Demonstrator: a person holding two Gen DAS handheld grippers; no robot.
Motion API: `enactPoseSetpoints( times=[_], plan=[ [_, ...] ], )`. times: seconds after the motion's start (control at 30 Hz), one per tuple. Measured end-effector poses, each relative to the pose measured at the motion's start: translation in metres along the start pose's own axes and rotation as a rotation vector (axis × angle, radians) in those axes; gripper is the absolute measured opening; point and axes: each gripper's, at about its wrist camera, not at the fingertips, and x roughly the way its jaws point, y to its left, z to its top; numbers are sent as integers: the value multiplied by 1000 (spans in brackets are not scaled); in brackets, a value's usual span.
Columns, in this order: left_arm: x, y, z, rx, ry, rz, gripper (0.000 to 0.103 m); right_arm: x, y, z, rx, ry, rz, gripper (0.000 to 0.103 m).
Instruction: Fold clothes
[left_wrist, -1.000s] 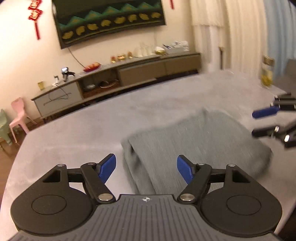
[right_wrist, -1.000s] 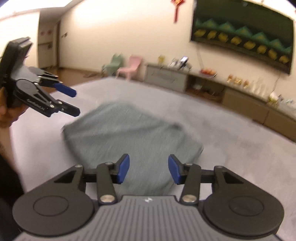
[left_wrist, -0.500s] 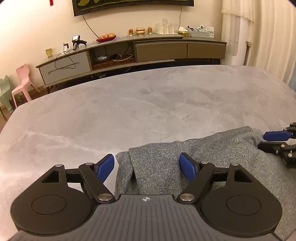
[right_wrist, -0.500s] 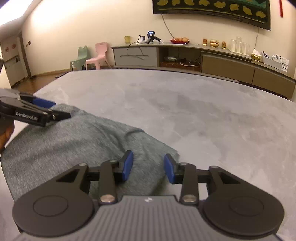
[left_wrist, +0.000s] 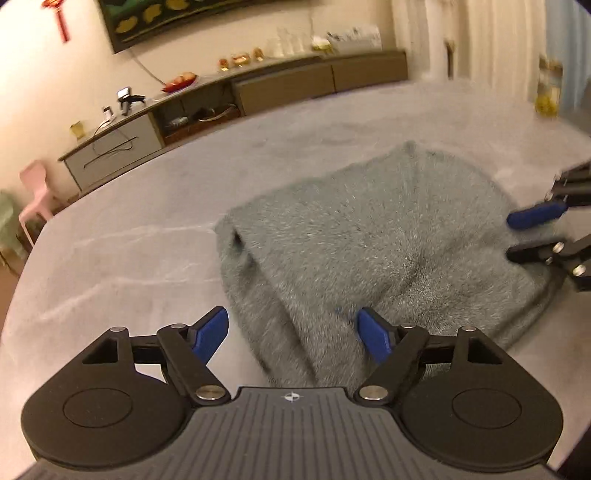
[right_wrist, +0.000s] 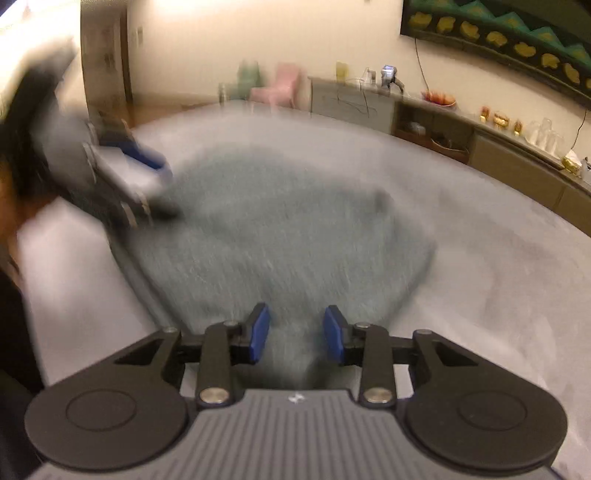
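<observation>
A folded grey knitted garment (left_wrist: 369, 240) lies on the grey marble table (left_wrist: 129, 236); it also shows, blurred, in the right wrist view (right_wrist: 280, 236). My left gripper (left_wrist: 293, 334) is open and empty, raised above the garment's near left edge. My right gripper (right_wrist: 295, 334) is open and empty above the garment's near corner. The right gripper also shows at the right edge of the left wrist view (left_wrist: 524, 236), open over the garment's right side. The left gripper appears blurred in the right wrist view (right_wrist: 155, 184).
A long low sideboard (left_wrist: 236, 96) with small items stands along the far wall. A pink child's chair (left_wrist: 35, 199) stands left of the table. A jar (left_wrist: 548, 92) stands at the table's far right. Curtains hang at the back right.
Both grippers dropped low to the garment half a second ago and have lifted away again, still open. The garment lies folded on the table. Both views are motion-blurred.
</observation>
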Motion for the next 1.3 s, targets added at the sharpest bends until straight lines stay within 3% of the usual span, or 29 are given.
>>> enactPoseSetpoints(
  times=[0.03,0.13,0.2,0.23,0.3,0.37,0.43,0.63,0.8,0.87,0.97,1.03,1.1,1.13,1.2,1.3],
  plan=[
    [-12,0,-2,3,-19,2,77,-4,-2,1,10,-2,-17,33],
    [-34,-5,-14,27,-42,-95,78,-23,-2,2,38,-58,-54,35],
    [-27,-17,-22,95,-5,-111,78,-35,6,3,28,-111,15,40],
    [-22,-23,-26,129,17,-118,78,-35,14,2,3,-114,52,47],
    [-4,-33,-32,188,64,-82,78,-24,35,-3,-77,-76,97,49],
    [10,-35,-30,187,62,-55,83,-4,44,-9,-139,2,53,47],
    [25,-34,-20,149,61,-50,83,7,40,-8,-144,22,20,47],
    [87,-57,35,161,11,18,84,39,-14,20,-114,45,-107,45],
    [123,-50,72,54,22,66,79,75,-63,40,-46,16,-206,47],
    [115,-47,85,33,11,-2,79,75,-76,46,15,18,-191,47],
    [98,-48,98,32,-60,-96,81,44,-85,52,135,-40,-86,47],
    [103,-45,100,4,-66,-71,81,37,-94,55,183,-60,-78,47],
    [116,-34,99,-69,-51,-33,81,52,-109,55,233,-22,-109,46],
    [125,-26,98,-118,-34,-13,81,61,-112,53,249,-3,-104,41],
    [142,-13,94,-211,13,1,83,73,-109,48,248,19,-75,40],
    [150,-1,96,-277,40,1,80,67,-88,45,132,27,-65,40]
  ],
)
